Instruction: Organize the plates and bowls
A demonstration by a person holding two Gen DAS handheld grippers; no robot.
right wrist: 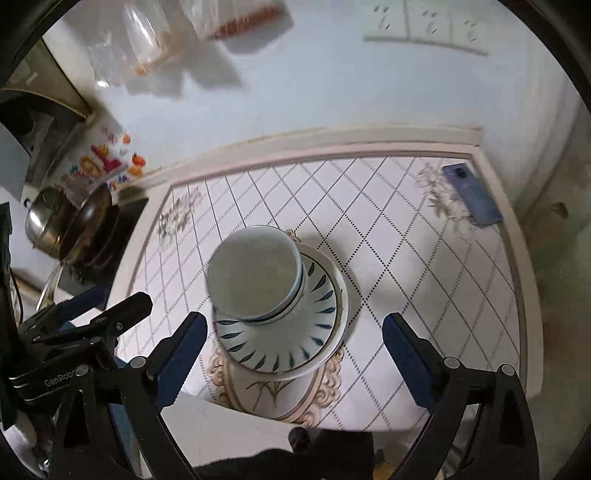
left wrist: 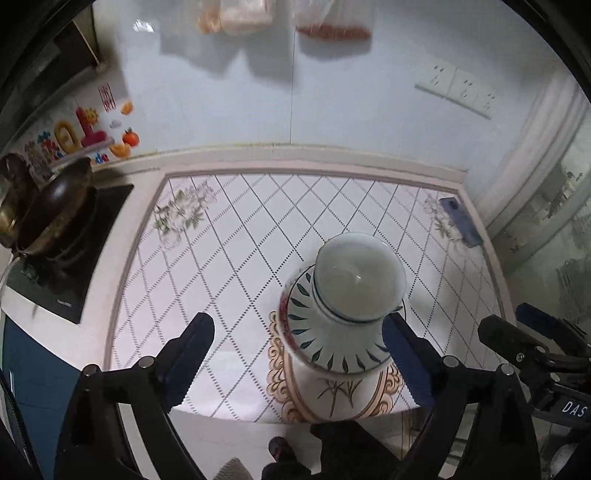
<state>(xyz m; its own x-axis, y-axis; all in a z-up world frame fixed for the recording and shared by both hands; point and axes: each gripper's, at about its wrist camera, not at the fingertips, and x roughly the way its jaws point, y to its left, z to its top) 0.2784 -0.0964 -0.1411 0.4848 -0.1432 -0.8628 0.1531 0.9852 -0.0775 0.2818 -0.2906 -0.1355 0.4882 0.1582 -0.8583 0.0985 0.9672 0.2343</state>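
Observation:
A stack of dishes stands near the front edge of the tiled counter. A small pale bowl (left wrist: 359, 277) (right wrist: 255, 272) sits on top of a white bowl with blue leaf marks (left wrist: 332, 341) (right wrist: 295, 332), over a wider plate (right wrist: 341, 317). My left gripper (left wrist: 297, 334) is open and empty above the counter, its right finger beside the stack. My right gripper (right wrist: 295, 332) is open and empty, its fingers on either side of the stack, above it.
A dark wok (left wrist: 55, 206) (right wrist: 85, 229) sits on a black cooktop (left wrist: 70, 266) at the left. A blue phone (left wrist: 461, 221) (right wrist: 472, 199) lies at the counter's back right. Bags (left wrist: 332, 22) hang on the wall. The other gripper (left wrist: 535, 343) (right wrist: 74, 339) shows at each view's side.

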